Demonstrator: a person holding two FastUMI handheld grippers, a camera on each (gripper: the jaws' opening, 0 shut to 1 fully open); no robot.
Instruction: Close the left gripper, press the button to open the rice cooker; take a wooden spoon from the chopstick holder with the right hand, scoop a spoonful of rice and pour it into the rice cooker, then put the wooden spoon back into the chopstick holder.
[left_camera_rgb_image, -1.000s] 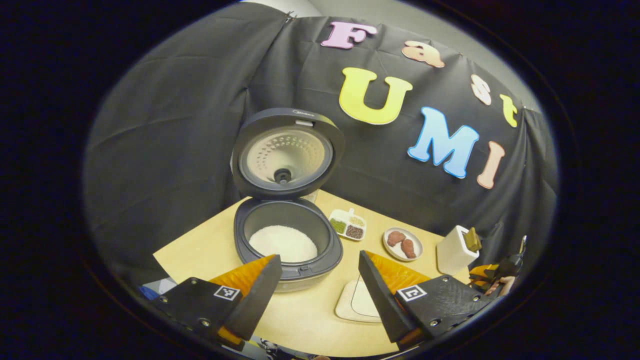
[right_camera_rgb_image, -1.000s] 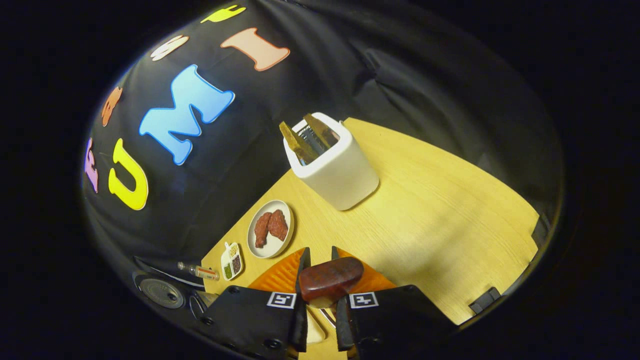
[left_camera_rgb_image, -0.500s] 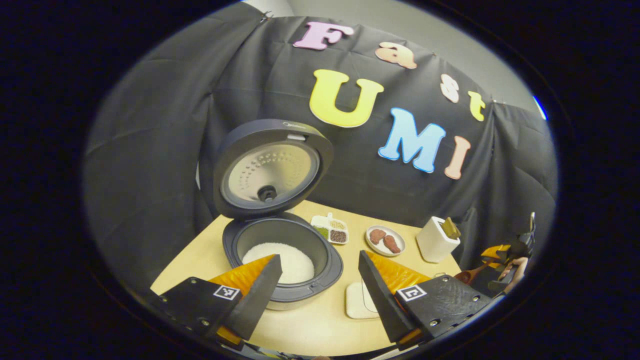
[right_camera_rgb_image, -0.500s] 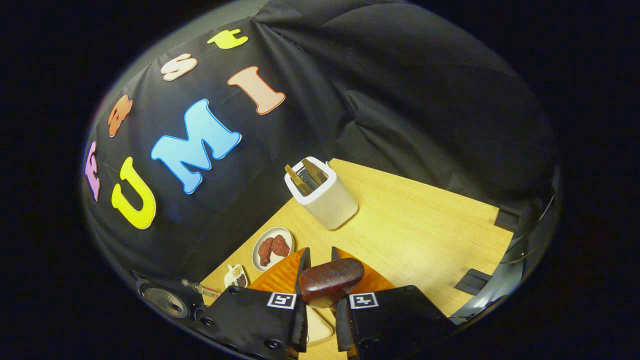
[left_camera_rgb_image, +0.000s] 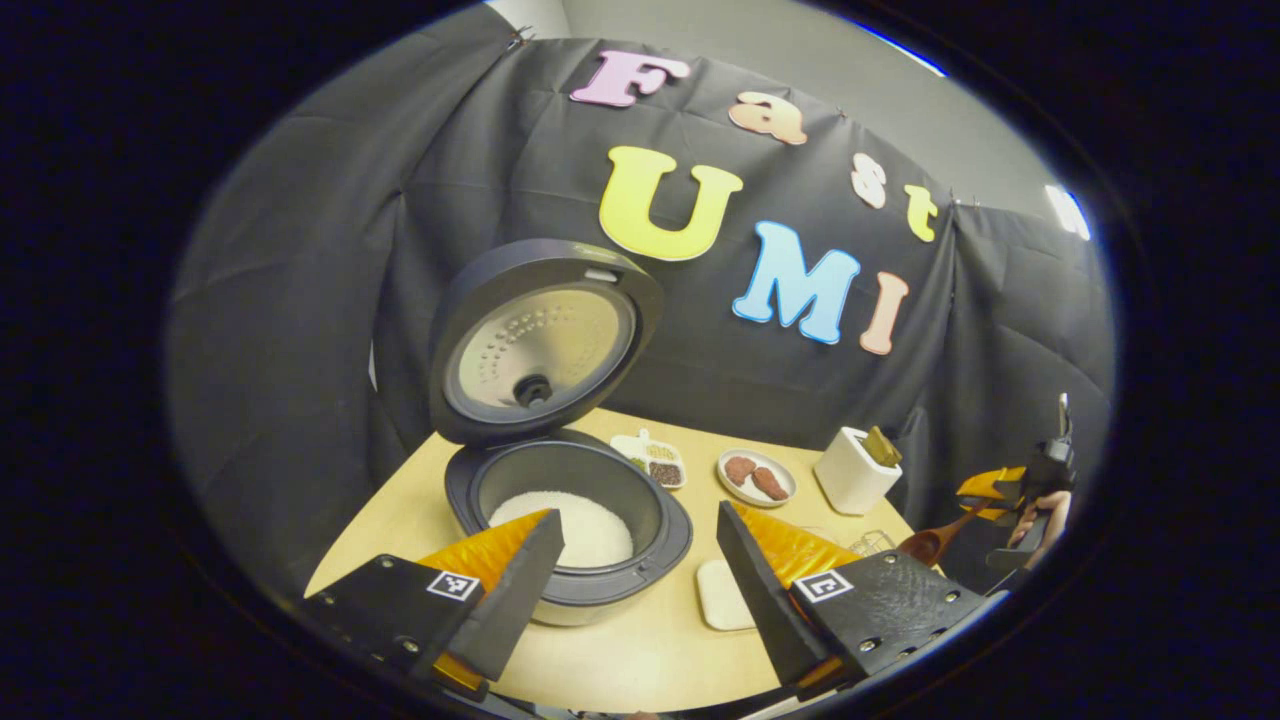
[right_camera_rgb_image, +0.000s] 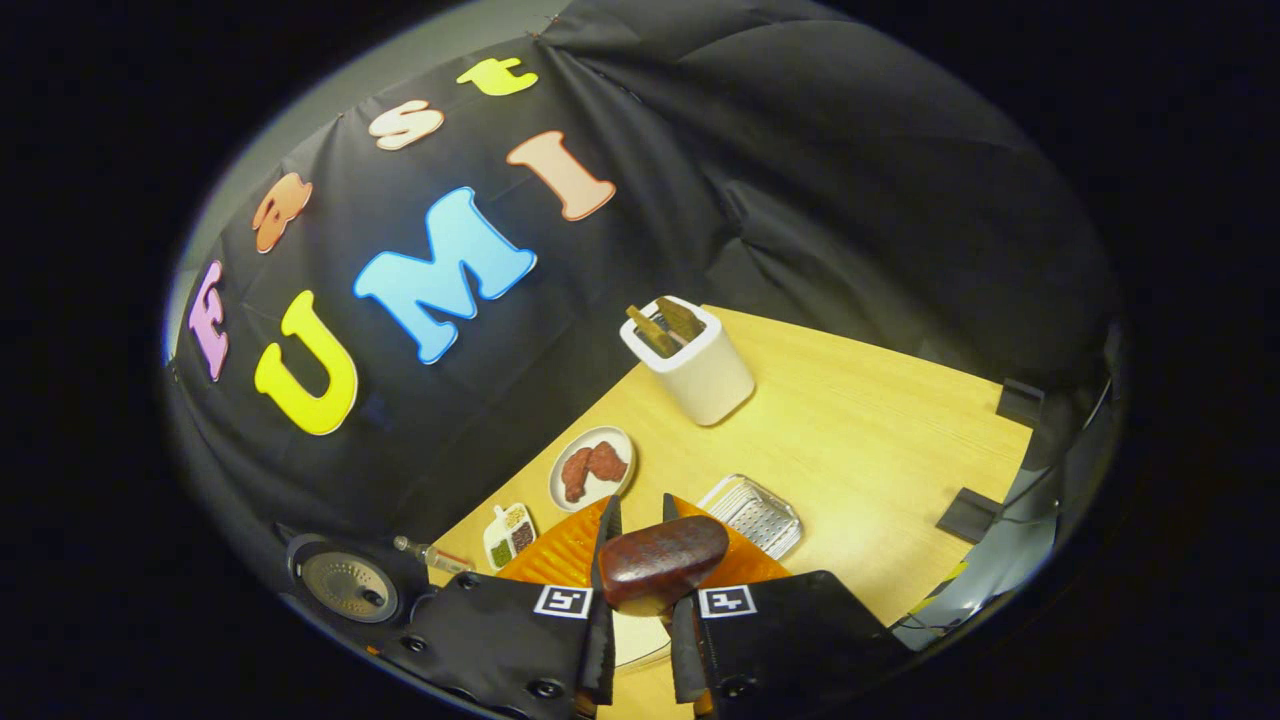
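R hand-held gripper (right_camera_rgb_image: 637, 520), bottom centre of right gripper view: fingers clamped on wooden spoon (right_camera_rgb_image: 662, 562) handle. L hand-held gripper (left_camera_rgb_image: 640, 520), bottom of left gripper view: fingers wide apart, nothing btwn them. Just beyond it, rice cooker (left_camera_rgb_image: 568, 520) w/ lid up (rice inside), lower centre. Chopstick holder (right_camera_rgb_image: 690, 362) upright on surface (right_camera_rgb_image: 860, 440), mid-frame in right gripper view, near booth wall.

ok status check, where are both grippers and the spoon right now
Left gripper open, facing open rice cooker. Right gripper shut on wooden spoon, off to the side of the chopstick holder. Nothing between spoon and holder.
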